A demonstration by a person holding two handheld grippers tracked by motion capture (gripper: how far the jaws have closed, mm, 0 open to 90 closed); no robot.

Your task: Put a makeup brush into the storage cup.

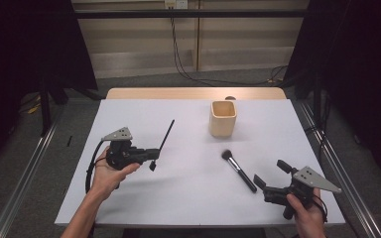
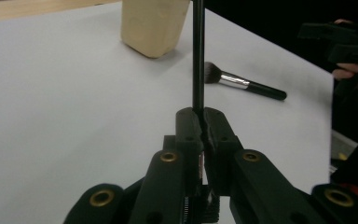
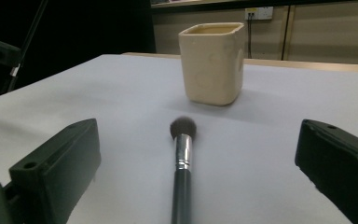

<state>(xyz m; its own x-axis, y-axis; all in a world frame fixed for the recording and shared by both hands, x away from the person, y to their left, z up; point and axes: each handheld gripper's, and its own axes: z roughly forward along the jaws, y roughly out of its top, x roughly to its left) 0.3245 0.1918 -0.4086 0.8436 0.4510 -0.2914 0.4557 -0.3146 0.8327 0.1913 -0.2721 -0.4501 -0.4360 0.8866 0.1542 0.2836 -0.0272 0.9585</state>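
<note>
The left gripper (image 2: 198, 122) has its jaws clamped tight on a thin black stick (image 1: 166, 135), which rises straight up from between the pads in the left gripper view and slants up and away from the jaws in the high view; its lower end hangs just under them. This looks like the carrying step: one slim tool picked up and on its way to the cup (image 1: 223, 119), which stands beyond the jaws, a little off to one side of the stick. The next move probably calls for bringing the stick's lower end over the cup's open mouth, keeping the stick near upright, and only then letting go. The right gripper (image 3: 196, 154) rests with its jaws spread wide and empty, the brush (image 3: 182, 163) lying on the bench (image 1: 188, 198) between them, bristles pointing toward the cup; closing on the handle would be its likely turn. What the stick really is cannot be made out, its top runs out of frame in the left gripper view, and the brush handle's end is cut off in the right gripper view.
</note>
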